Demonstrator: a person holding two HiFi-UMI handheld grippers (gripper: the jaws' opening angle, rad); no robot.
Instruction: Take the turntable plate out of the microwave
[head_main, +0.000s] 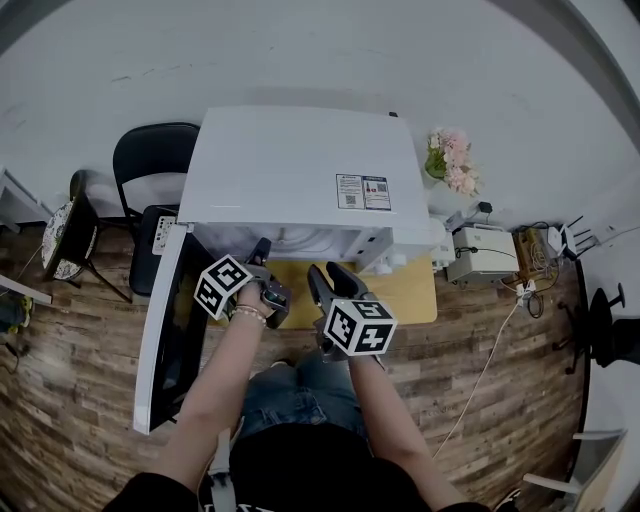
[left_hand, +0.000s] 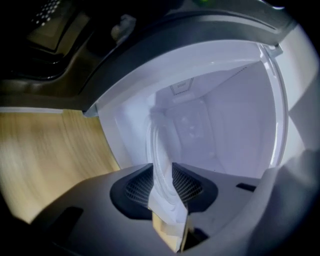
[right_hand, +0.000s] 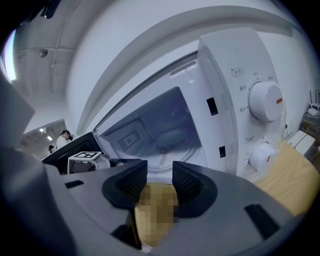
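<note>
The left tongs (left_hand: 162, 172) pinch the near rim of the plate (left_hand: 159, 145): in the left gripper view the clear glass edge fills the gap between the two ribbed pads (left_hand: 141, 186) and both pads press on it. In that view the plate runs from the jaws toward 12 o'clock, into the white cavity of the microwave (left_hand: 225, 125). So the plate is inside the microwave, held only at its front edge; whether it lies on the cavity floor or is raised I cannot tell. The right tongs (right_hand: 160, 172) are spread with nothing between the jaws. They point at the open cavity, and the pale rim of the plate (right_hand: 167, 161) shows just beyond their tips. In the head view the left tongs (head_main: 262, 255) reach under the front edge of the microwave (head_main: 300, 180), and the right tongs (head_main: 325, 278) are just beside them at 3 o'clock, a little outside the opening. The door (head_main: 160, 330) is swung open at 9 o'clock of the hands. Two round dials (right_hand: 265, 102) sit on the panel at 3 o'clock of the cavity. The microwave stands on a wooden counter (head_main: 410, 290). Pink flowers (head_main: 450, 160) are at 3 o'clock of the microwave, a black chair (head_main: 150, 160) at 9 o'clock.
</note>
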